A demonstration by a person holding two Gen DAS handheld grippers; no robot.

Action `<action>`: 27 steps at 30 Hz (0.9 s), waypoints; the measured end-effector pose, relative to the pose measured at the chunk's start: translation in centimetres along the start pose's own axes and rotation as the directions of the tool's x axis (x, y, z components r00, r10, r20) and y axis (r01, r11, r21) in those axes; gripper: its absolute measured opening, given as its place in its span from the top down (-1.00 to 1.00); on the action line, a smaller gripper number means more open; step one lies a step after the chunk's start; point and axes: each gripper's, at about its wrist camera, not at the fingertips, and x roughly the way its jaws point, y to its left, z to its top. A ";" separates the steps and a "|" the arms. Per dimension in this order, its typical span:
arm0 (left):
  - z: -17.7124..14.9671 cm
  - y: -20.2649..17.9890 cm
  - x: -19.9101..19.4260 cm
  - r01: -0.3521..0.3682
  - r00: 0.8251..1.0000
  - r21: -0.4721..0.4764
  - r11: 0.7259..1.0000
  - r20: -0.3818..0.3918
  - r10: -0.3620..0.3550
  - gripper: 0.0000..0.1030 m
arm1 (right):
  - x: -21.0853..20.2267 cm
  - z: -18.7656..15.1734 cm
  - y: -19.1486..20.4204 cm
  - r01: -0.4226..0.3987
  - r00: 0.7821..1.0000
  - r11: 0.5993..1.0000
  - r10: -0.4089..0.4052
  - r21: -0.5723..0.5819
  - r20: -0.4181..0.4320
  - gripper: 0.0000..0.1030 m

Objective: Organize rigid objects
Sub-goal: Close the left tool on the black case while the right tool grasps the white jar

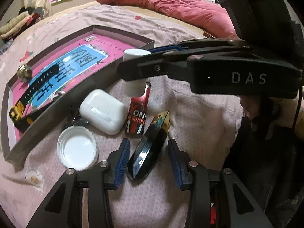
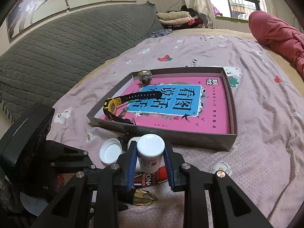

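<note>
My right gripper [image 2: 150, 155] is shut on a small white bottle [image 2: 150, 153] and holds it upright above the bedsheet, just in front of the shallow box [image 2: 190, 138]. In the left wrist view the bottle [image 1: 135, 54] sits between the right gripper's fingers [image 1: 144, 70]. My left gripper [image 1: 149, 158] is open, its pads on either side of a black pointed piece [image 1: 150, 148] that lies on the sheet. The box [image 1: 47, 104] holds a yellow and black watch [image 2: 114, 106] and a small metal jar [image 2: 144, 75].
On the sheet by the box lie a white lid [image 1: 77, 150], a white earbud case [image 1: 103, 111] and a red printed packet [image 1: 137, 114]. A red quilt [image 1: 167, 1] lies at the far side of the bed. A grey headboard [image 2: 66, 43] stands behind.
</note>
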 end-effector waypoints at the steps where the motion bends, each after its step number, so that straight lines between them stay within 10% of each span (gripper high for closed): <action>1: 0.1 0.0 0.1 -0.006 1.000 0.001 1.000 0.000 0.006 0.28 | 0.0 0.0 0.0 0.001 1.000 1.000 -0.001 0.000 -0.001 0.46; 27: -0.7 0.7 -0.5 -0.003 1.000 -0.081 0.997 0.007 0.003 0.51 | -0.2 0.5 -0.8 0.034 0.999 0.999 -0.035 0.030 0.037 0.46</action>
